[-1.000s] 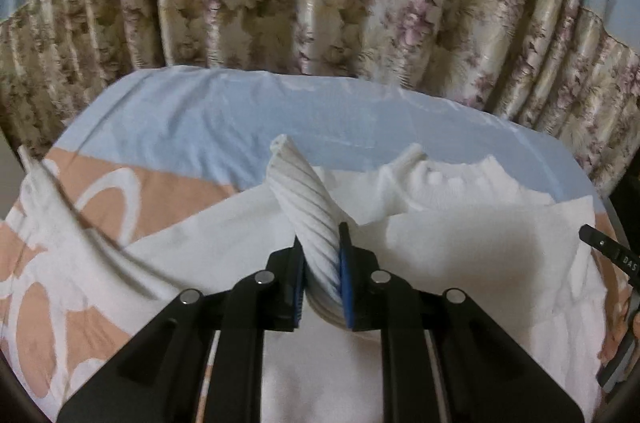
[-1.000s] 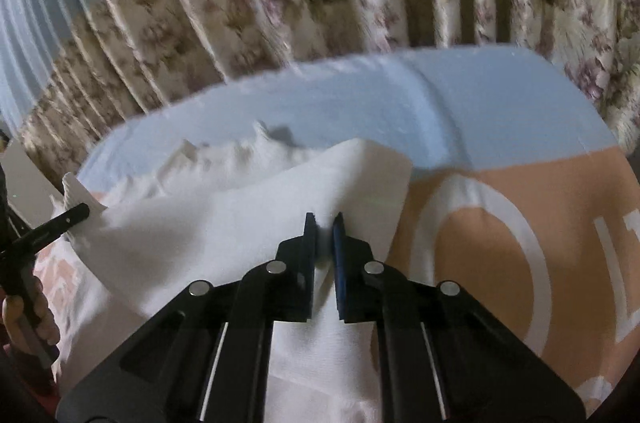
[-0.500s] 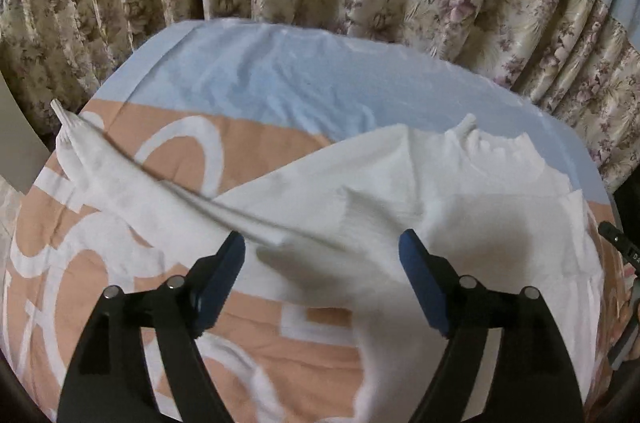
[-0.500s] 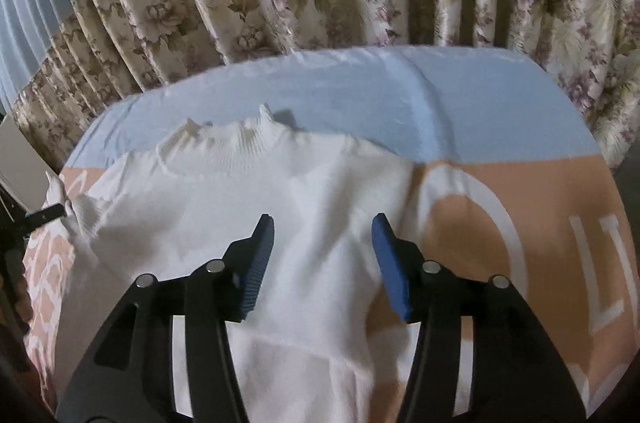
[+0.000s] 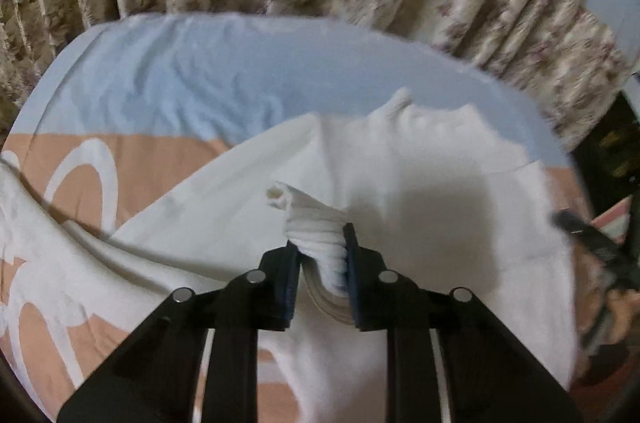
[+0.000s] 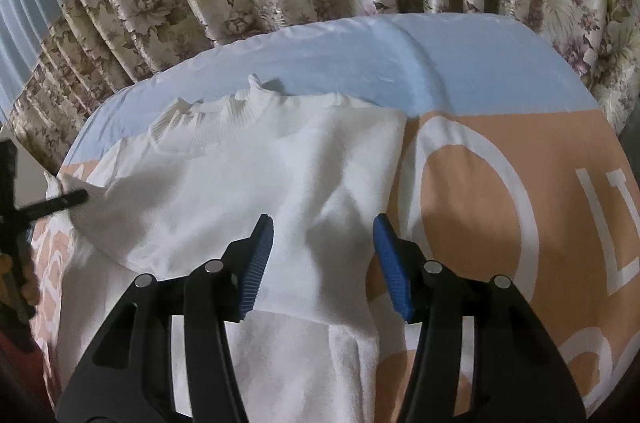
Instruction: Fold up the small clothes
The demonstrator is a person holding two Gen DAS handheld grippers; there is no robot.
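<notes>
Sweater point(image 6: 240, 183) flat on bed point(image 6: 480, 183), ribbed cuff point(image 5: 320, 243) clamped in just-closed left claw point(image 5: 320, 263), right claw point(image 6: 323, 259) spread above the folded side, touching nothing.

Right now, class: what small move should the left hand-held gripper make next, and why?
Probably carry the ribbed cuff across the white sweater: the left hand-held gripper has just closed on it, while the right hand-held gripper is open over the body.

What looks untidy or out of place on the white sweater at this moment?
The ribbed cuff is bunched and twisted between the pads of the left gripper, not flat. The sweater collar stands crumpled.
</notes>
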